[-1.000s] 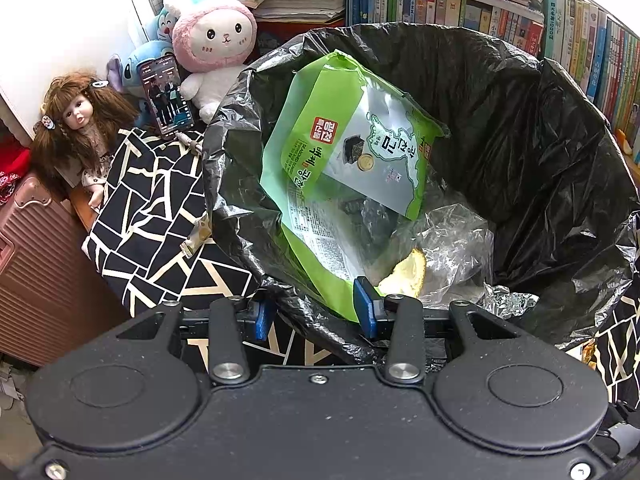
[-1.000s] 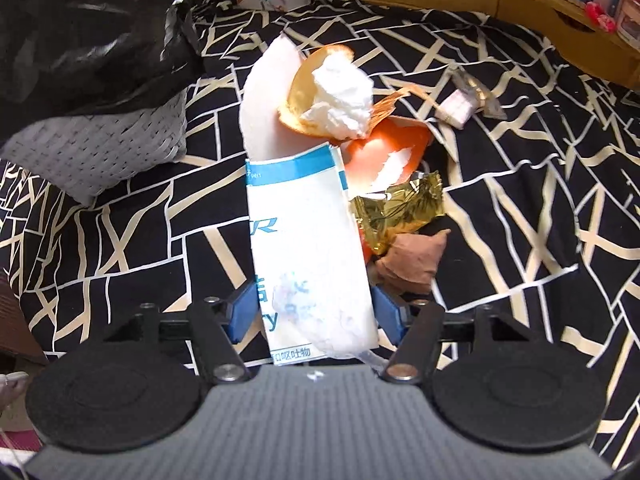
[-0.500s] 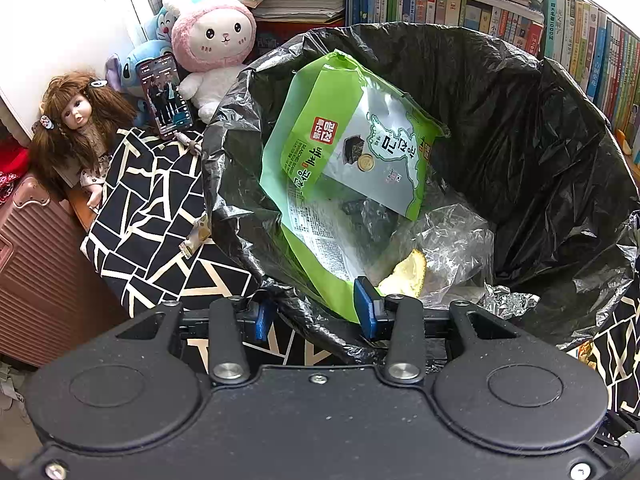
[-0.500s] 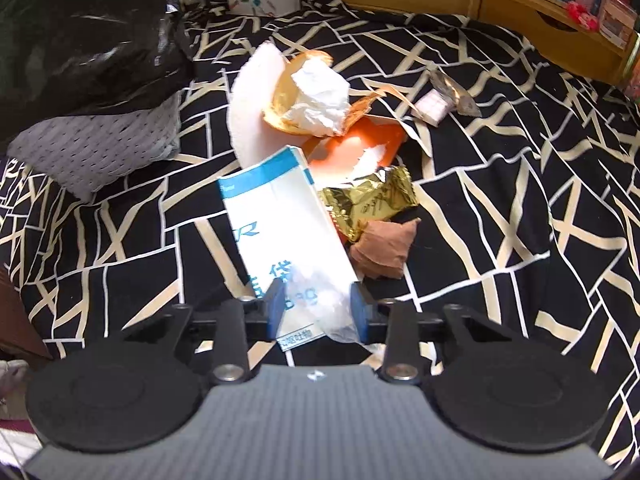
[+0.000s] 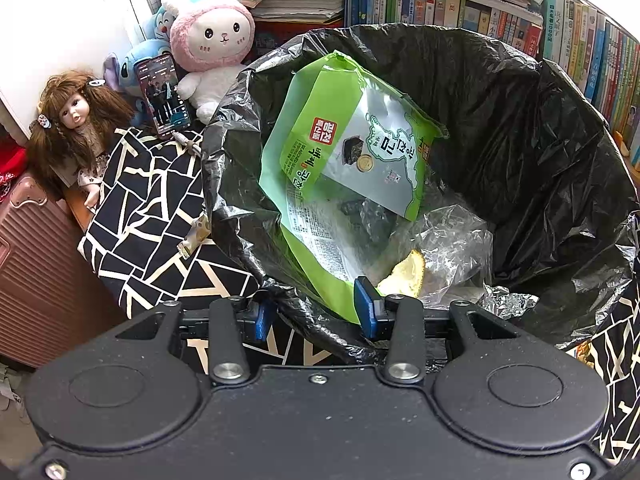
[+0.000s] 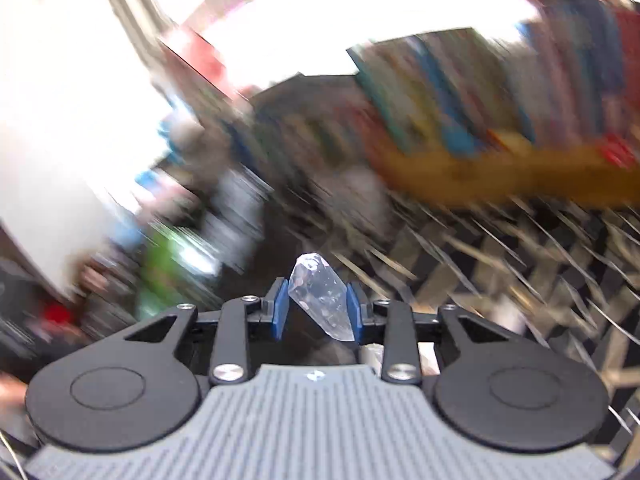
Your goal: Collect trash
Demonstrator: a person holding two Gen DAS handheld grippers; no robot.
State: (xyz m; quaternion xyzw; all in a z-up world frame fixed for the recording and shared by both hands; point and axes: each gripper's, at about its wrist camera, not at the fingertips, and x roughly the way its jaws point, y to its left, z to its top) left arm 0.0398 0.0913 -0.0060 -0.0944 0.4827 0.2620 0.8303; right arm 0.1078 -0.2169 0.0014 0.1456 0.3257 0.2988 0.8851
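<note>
The black trash bag (image 5: 520,140) gapes wide in the left wrist view. It holds a green seaweed packet (image 5: 352,152), crumpled clear plastic (image 5: 452,240), a yellow peel (image 5: 404,276) and a scrap of foil (image 5: 508,304). My left gripper (image 5: 313,312) is shut on the bag's near rim, one blue pad inside and one outside. The right wrist view is smeared by fast motion. In it my right gripper (image 6: 317,310) is shut on a pale translucent plastic bag (image 6: 316,292), whose tip sticks up between the blue pads. The rest of that bag is hidden below the gripper.
Left of the bag lie a black-and-cream patterned cloth (image 5: 148,208) with a small wrapper (image 5: 196,234), a doll (image 5: 76,120), a phone (image 5: 162,94), a pink plush rabbit (image 5: 212,44) and a ribbed suitcase (image 5: 36,264). Rows of books (image 5: 440,4) stand behind.
My right gripper closed on the white-and-blue plastic bag and swung quickly up and away from the litter pile on the cloth. The left gripper and trash bag have stayed still.
</note>
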